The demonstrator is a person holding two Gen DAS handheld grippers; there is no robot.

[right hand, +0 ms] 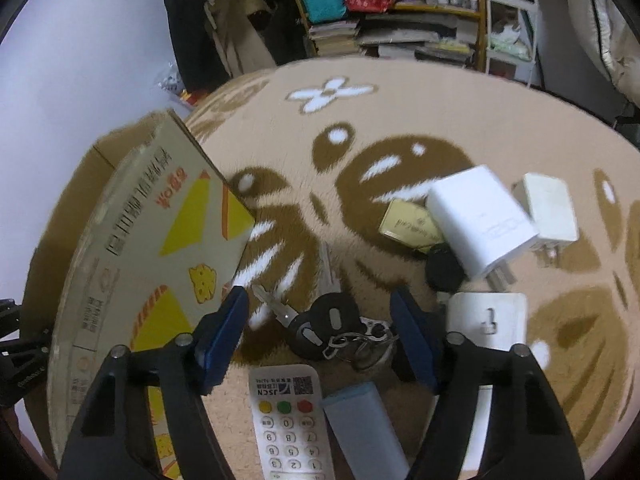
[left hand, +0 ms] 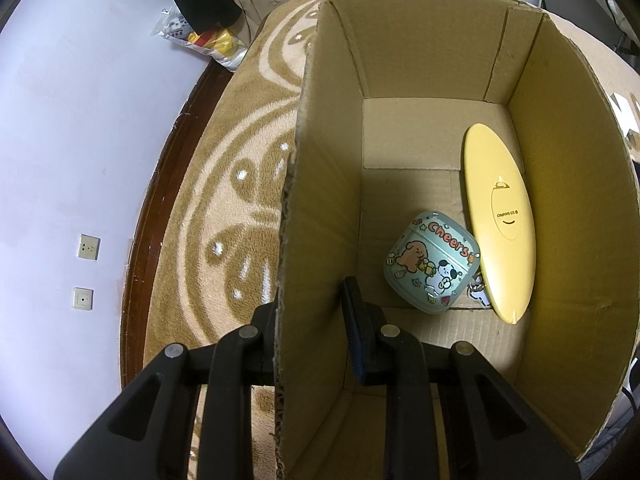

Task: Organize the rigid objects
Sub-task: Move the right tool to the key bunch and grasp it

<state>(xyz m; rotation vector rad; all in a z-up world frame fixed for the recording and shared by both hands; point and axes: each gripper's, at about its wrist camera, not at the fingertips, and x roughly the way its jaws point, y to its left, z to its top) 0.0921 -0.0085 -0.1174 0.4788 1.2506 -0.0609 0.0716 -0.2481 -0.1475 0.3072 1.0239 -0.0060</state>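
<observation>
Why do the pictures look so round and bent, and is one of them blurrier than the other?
Both views come through fisheye lenses, so straight edges bow and the corners go black. The left wrist view is sharp: the print on the tin in the box reads clearly, and the box wall shades part of its floor. The right wrist view is softer, with the chargers and rug pattern smeared, likely by motion.

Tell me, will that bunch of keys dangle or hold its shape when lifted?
The black-headed key bunch would probably flop: its silver ring and clip link loose parts. Its metal blades look slippery, so one may swing. It seems light enough for the right gripper, whose jaws stand open around it.
</observation>
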